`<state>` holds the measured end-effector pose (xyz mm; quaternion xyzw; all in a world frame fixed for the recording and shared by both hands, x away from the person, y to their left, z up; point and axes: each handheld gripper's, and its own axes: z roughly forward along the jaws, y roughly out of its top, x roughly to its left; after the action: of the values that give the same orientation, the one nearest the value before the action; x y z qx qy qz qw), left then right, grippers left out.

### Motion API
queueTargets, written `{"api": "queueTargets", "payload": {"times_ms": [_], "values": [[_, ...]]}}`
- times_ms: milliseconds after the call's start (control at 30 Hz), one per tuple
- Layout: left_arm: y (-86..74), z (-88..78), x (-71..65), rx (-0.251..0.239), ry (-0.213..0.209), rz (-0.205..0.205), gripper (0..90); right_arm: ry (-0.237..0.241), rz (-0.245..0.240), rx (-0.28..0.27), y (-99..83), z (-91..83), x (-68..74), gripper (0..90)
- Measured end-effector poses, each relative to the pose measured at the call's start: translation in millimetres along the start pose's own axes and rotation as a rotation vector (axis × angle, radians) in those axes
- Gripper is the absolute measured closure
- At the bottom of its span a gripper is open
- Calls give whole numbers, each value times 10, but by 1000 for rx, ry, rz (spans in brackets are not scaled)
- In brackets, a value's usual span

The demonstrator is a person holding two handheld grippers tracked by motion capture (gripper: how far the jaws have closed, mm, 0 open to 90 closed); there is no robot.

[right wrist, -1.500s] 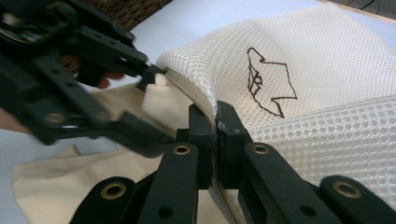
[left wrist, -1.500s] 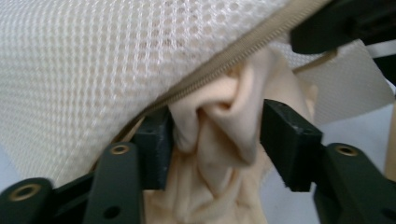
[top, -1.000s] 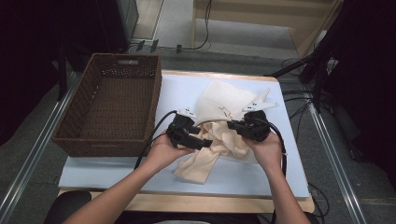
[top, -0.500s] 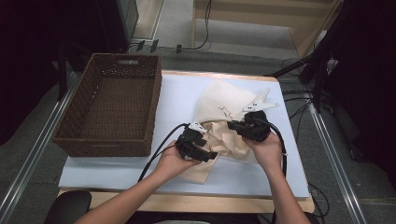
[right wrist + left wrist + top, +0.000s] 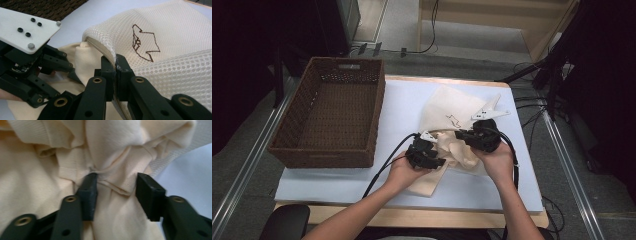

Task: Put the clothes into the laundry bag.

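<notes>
Nearest to us in the high view, the person's forearms come in from the bottom edge, each hand holding a gripper over a white sheet that covers the table. The left gripper sits on a cream garment bunched at the near middle of the sheet. In the left gripper view its jaws stand apart, with a ridge of the garment's cloth between them; the left pad touches the fabric, though we cannot quite tell whether the right pad does.

Just beyond, the right gripper holds the edge of a white mesh bag. In the right gripper view its jaws are pressed together on the zippered rim of the mesh bag, which carries a brown stitched outline. The garment goes into the bag's mouth just beside them.

Farther off to the left, a brown wicker basket stands on the sheet's far left part, well apart from the bag.
</notes>
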<state>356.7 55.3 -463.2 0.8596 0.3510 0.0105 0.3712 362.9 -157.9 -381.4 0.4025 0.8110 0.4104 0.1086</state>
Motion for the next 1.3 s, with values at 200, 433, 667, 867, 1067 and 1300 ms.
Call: {"api": "queueTargets", "payload": {"times_ms": [200,433,667,867,1067,1300], "values": [[-7,30,17,-14,21,19,735,0,-4,2,-8,10,3,884],[10,59,8,-18,22,42,877,1,-5,5,-10,16,15,884],[105,-11,45,-40,-12,-14,900,3,-14,5,-5,14,27,884],[270,-85,18,-68,1,-2,900,-1,-15,-6,11,-10,34,884],[373,-57,28,-75,17,-14,900,1,-16,-17,23,-45,32,884],[489,-60,38,-87,28,-12,900,1,-8,-32,33,-92,13,884]]}}
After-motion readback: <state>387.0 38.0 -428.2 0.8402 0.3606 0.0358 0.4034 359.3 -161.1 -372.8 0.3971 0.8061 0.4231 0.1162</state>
